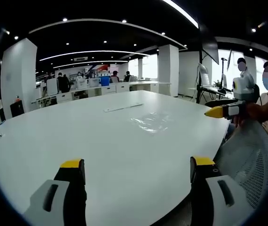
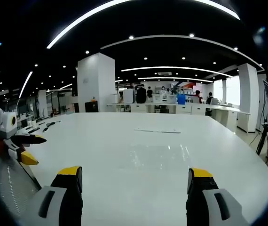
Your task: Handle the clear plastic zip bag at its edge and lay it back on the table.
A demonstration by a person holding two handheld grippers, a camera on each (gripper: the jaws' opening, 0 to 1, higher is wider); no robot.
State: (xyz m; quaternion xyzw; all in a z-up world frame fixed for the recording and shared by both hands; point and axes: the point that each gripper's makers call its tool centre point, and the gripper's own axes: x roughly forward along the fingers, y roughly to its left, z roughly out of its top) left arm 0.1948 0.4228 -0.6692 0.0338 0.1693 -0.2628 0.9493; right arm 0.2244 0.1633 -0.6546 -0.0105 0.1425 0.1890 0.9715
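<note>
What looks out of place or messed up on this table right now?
Nothing stands out. The clear zip bag lies flat on the white table, a little crinkled, nothing spilled. Both grippers, left and right, are open above the near edge, apart from the bag.

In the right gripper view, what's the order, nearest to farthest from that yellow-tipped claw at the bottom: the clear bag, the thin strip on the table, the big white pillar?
From the right gripper:
1. Clear plastic zip bag, flat on the white table, just ahead.
2. Thin strip, farther along the table, slightly right.
3. White pillar, beyond the table, left of centre.
</note>
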